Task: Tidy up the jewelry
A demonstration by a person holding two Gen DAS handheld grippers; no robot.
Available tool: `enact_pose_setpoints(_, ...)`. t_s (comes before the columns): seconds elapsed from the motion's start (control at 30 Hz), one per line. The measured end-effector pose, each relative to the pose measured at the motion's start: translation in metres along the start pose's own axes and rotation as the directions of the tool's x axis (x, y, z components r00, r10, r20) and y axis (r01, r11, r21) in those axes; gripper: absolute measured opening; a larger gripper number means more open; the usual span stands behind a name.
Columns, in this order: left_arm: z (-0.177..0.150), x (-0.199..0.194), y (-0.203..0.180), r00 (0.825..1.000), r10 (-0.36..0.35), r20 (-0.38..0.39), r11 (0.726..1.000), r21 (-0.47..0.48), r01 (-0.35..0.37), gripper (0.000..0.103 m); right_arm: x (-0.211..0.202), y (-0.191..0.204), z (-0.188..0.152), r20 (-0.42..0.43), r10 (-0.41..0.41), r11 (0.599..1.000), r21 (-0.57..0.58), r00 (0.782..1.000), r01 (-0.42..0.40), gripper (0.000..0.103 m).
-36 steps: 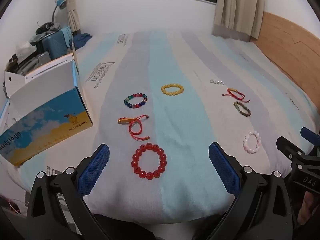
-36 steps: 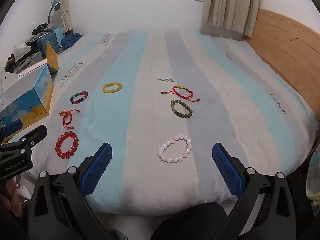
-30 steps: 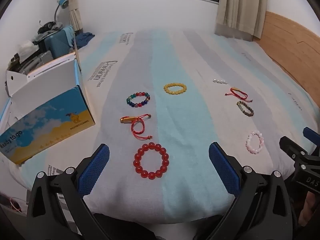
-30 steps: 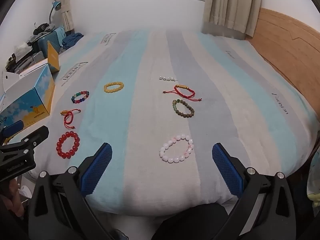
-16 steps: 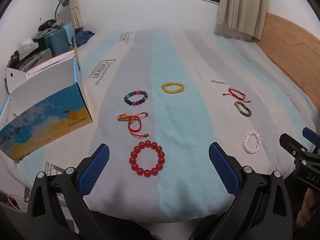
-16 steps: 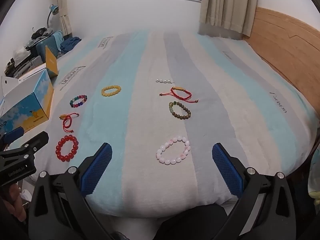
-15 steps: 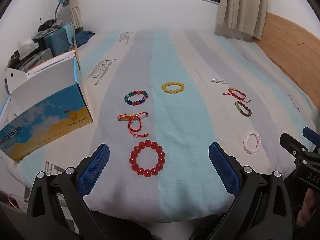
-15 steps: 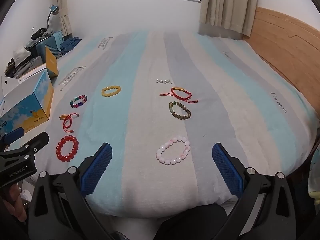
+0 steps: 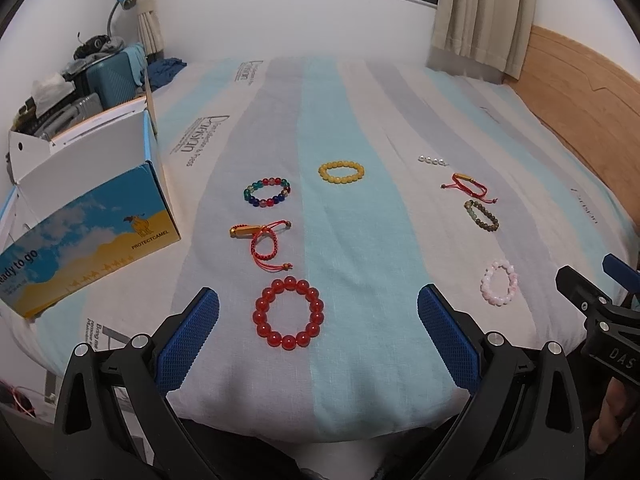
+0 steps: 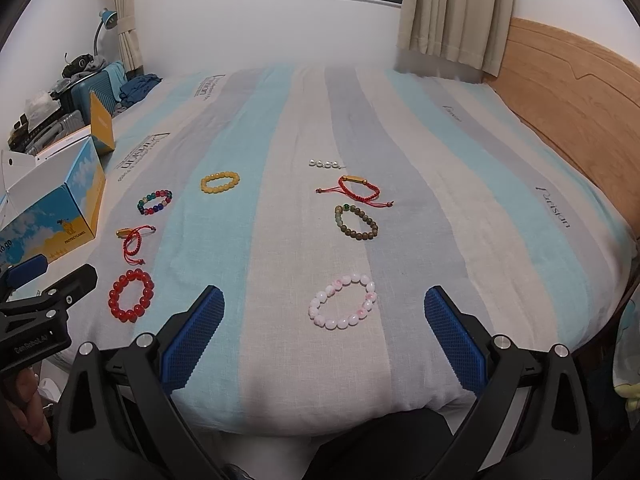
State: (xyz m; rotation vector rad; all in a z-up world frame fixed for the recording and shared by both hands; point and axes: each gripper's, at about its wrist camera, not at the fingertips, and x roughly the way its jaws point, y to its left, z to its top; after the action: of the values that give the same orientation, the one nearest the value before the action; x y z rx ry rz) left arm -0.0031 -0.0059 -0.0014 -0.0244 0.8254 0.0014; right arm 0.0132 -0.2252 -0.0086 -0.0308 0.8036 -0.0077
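Bracelets unmoved on bed; left hand-held gripper, right hand-held gripper still spread, empty.

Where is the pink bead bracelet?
The pale pink bead bracelet lies on the striped bedspread just ahead of the open right tool, nearer than the brown-green bead bracelet.

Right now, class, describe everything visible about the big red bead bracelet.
The red bead bracelet is a closed ring of large, glossy, translucent-looking round beads, about fourteen, lying flat on the striped bedsheet. It sits nearest the bed's front edge, just beyond the open left gripper, untouched, with the red cord bracelet behind it.
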Motion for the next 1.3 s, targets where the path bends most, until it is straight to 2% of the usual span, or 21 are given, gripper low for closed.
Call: enact_pose_setpoints(1.3,-0.0043,-0.0037,-0.0029,1.000,0.010,0.004,1.000,0.025,-0.010,0.097,-0.0030,0.0023,-0.0009,0.004,-0.009,1.000,-0.002,1.000,0.009,0.096)
